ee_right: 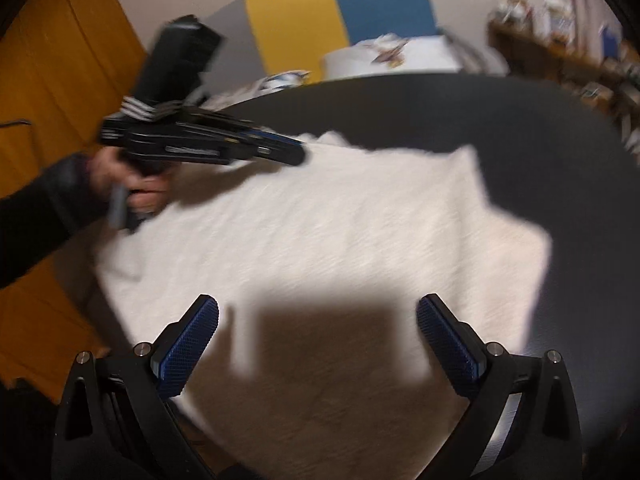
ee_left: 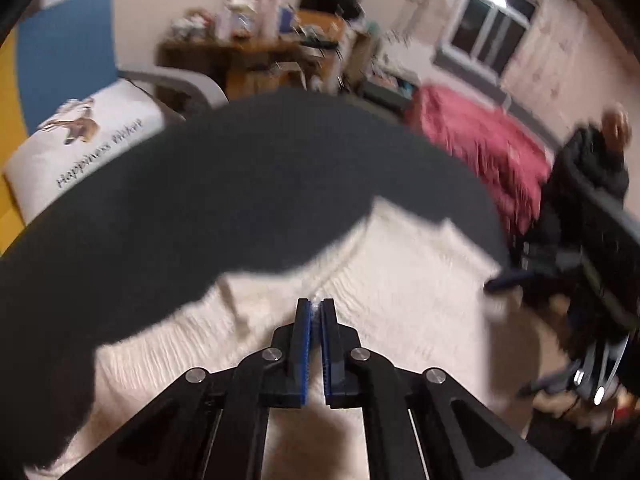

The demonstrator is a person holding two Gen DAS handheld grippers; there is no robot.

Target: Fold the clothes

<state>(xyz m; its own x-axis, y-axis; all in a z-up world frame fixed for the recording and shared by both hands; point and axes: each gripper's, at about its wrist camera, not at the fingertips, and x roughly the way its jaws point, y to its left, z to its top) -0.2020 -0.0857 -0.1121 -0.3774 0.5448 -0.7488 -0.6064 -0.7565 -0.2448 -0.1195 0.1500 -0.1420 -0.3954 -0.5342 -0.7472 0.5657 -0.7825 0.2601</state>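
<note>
On the dark round bench (ee_right: 520, 120) lies a fuzzy cream sweater (ee_right: 320, 232); left tongs (ee_left: 316, 308) pinch its ribbed knit, right tongs (ee_right: 318, 316) gape above it.

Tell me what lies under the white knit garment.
The white knit garment lies on a dark round table, bare around its edges. Whatever lies beneath the garment's middle is covered.

White garment (ee_left: 400, 280) smeared by motion blur, its near edge cut off by the frame, right gripper (ee_left: 500, 284) a dark streak at the picture's edge, shelf clutter (ee_left: 248, 24) too blurred to identify, left gripper (ee_right: 296, 152) tips blurred against the cloth
</note>
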